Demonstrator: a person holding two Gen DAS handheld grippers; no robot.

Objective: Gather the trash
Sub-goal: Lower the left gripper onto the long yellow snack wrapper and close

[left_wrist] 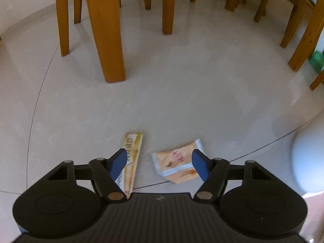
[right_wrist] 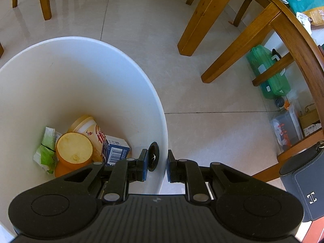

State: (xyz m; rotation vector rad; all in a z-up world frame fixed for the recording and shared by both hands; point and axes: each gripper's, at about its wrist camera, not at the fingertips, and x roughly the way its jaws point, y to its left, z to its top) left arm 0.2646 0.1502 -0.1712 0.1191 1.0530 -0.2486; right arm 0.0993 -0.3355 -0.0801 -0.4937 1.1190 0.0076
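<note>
While our left gripper points down at the floor, its jaws stand roughly half open with nothing between the blue pads. Two pieces of trash lie flat on the tiles just ahead of it: a long narrow wrapper, partly hidden behind the left finger, and a squarish sachet just beside it, partly behind the right finger; the two do not touch. A white bin shows as a blur to the right of the sachet. Farther out, wooden chair and table legs stand well beyond the wrappers. Our right gripper is closed on the rim of the white bin, one pad inside the wall, one outside. Inside the bin, near the bottom, we see an orange cup, a yellow tub, a blue carton and a green packet. A dark case sits right of the bin; green containers sit farther off under a wooden table.
</note>
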